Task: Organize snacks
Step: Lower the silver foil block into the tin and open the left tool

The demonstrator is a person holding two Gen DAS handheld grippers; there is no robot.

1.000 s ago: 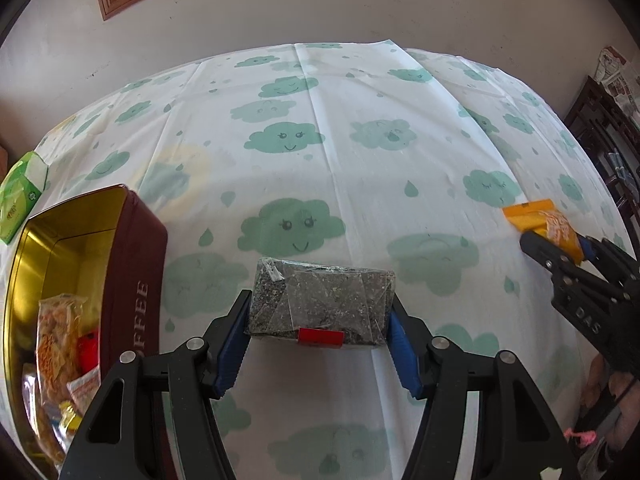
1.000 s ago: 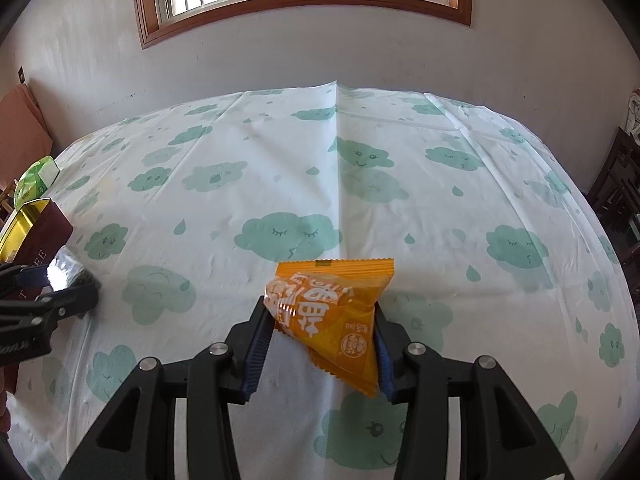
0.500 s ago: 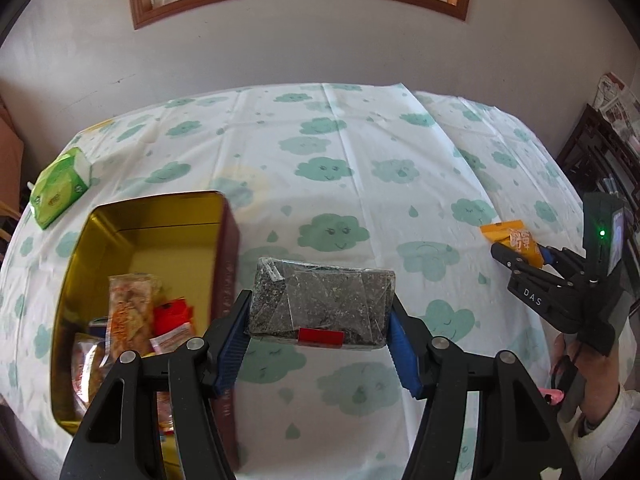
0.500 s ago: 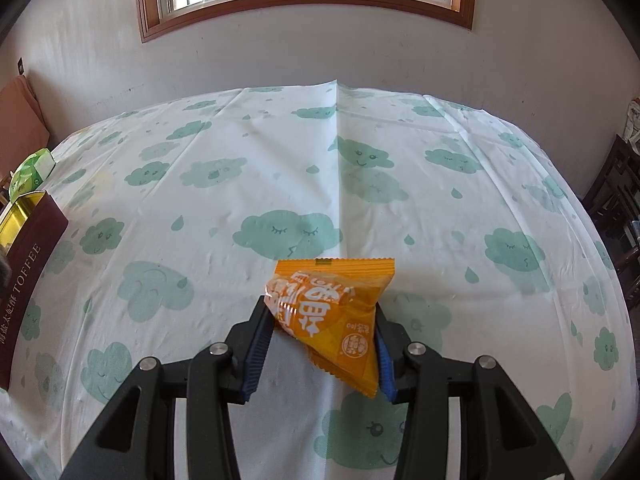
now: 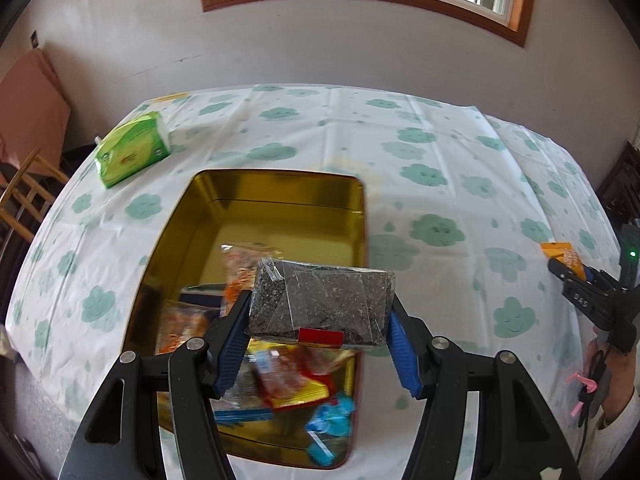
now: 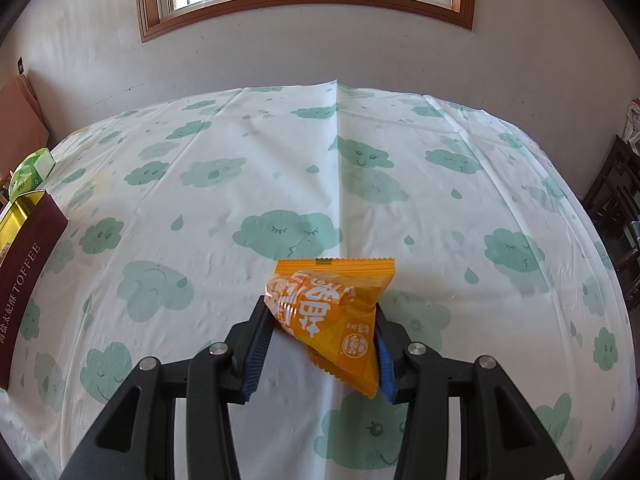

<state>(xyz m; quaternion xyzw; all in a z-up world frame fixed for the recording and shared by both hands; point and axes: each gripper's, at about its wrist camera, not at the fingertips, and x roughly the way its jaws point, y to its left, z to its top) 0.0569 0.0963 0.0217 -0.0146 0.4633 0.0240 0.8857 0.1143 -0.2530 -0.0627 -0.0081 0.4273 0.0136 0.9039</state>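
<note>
My left claw [image 5: 320, 332] is closed on the dark snack packet [image 5: 320, 304], held above the gold tin [image 5: 280, 200] of snacks; next I should lower and release it. My right claw [image 6: 320, 344] grips the orange packet [image 6: 332, 312] over the table [image 6: 280, 160].

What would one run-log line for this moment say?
left gripper: shut on dark packet, over tin | right gripper: shut on orange packet

On the table [image 5: 440, 152], the tin [image 5: 280, 192] sits at the left with snack packets [image 5: 296, 380] in its near half. A tissue pack [image 5: 132, 154] lies at ten o'clock from the tin. The seed bar [image 5: 320, 304] hangs over the tin; the triangular packet [image 6: 332, 312] is at three o'clock, well apart.
</note>
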